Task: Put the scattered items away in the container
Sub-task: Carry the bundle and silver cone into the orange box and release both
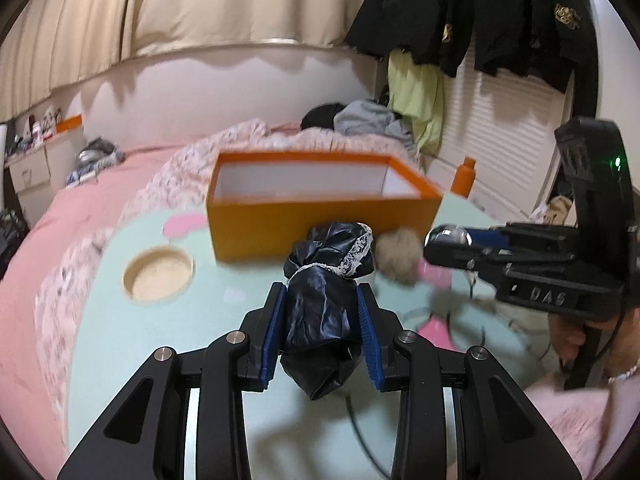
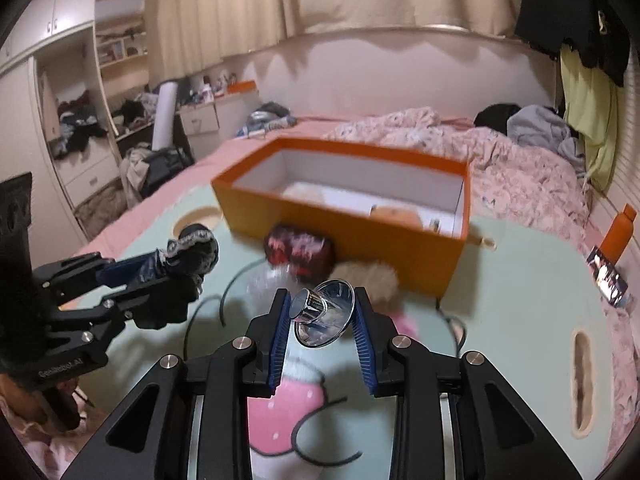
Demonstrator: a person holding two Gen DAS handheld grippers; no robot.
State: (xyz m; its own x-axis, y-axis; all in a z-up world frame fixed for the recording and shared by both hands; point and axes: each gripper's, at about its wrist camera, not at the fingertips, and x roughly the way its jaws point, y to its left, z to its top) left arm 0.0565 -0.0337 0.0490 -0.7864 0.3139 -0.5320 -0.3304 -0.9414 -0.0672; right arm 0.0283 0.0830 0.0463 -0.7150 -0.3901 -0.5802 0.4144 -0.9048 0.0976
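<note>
My left gripper (image 1: 321, 300) is shut on a dark navy cloth with white lace trim (image 1: 326, 292) and holds it above the mint-green table; it also shows in the right wrist view (image 2: 176, 260). My right gripper (image 2: 321, 304) is shut on a shiny metal funnel-like cup (image 2: 323, 312), also seen in the left wrist view (image 1: 448, 238). The orange box (image 1: 320, 216) with a white inside stands ahead of both grippers (image 2: 344, 224), open on top, with some items inside. A beige fluffy ball (image 1: 398, 254) and a dark red bundle (image 2: 300, 250) lie against its near wall.
The mint-green table (image 1: 160, 340) has a round cup hole (image 1: 158, 276) at the left and a slot (image 2: 582, 364) at the right. An orange bottle (image 2: 620, 236) and a shiny packet (image 2: 610, 276) lie at the right. A black cable crosses the table. A pink bed lies behind.
</note>
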